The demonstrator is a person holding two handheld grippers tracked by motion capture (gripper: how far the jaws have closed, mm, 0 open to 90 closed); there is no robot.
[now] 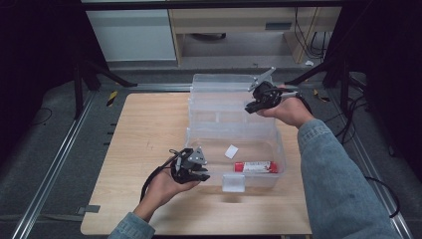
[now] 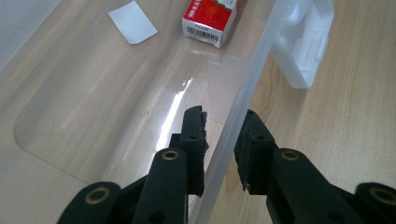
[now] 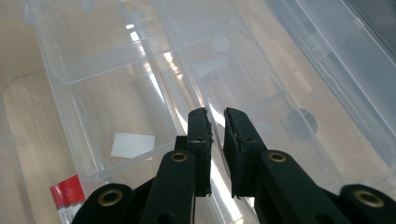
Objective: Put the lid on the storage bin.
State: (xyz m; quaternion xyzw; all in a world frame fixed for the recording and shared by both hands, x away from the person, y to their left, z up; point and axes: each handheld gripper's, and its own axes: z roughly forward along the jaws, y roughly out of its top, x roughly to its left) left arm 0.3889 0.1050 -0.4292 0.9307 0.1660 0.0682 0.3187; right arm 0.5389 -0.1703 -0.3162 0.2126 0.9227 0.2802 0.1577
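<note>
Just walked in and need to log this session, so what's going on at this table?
A person holds a gripper in each hand at a clear plastic tiered storage box that stands open on the wooden table. The left gripper straddles the box's front wall, one jaw inside and one outside, not yet closed on it. The right gripper, jaws nearly together, sits over the fold-out upper trays. Inside the bottom lie a red and white carton and a white paper slip.
</note>
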